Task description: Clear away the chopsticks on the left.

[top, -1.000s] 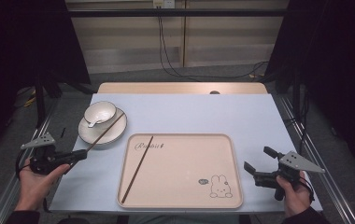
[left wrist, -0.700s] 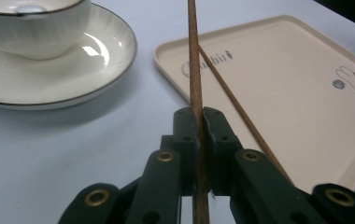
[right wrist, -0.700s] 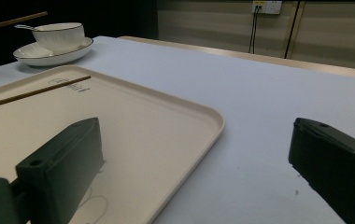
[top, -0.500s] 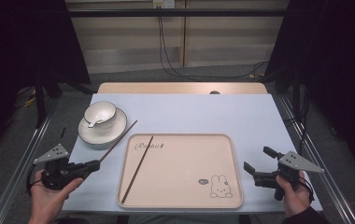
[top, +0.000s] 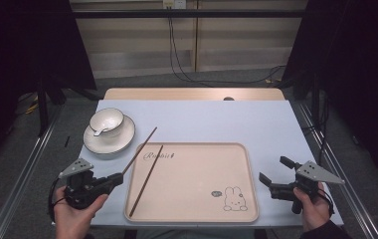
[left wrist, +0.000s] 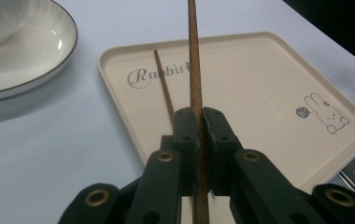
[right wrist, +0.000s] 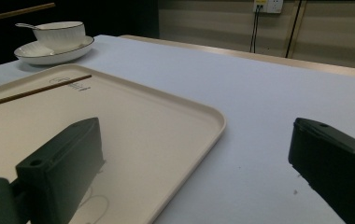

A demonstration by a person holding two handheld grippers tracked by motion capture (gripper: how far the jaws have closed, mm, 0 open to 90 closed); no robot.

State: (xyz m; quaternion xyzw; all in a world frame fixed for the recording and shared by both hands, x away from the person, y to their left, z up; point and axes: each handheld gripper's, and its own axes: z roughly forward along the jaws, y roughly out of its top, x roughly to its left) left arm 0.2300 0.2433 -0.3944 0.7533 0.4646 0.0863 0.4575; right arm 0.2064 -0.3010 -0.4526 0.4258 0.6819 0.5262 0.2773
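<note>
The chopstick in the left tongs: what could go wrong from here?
1. The left tongs hold the chopstick near one end, so the long free part may swing or slip.
2. Its far tip points toward the plate and could knock it.
3. It may land across the other chopstick in the tray.

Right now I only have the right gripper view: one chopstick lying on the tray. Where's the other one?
Observer: The left gripper is shut on the second chopstick, near its end.
Operator: Over the tray?
Observer: In the high view it slants along the tray's left edge, with its tip beside the plate.
Operator: Touching the one I see?
Observer: No, the chopstick on the tray lies apart from it.
</note>
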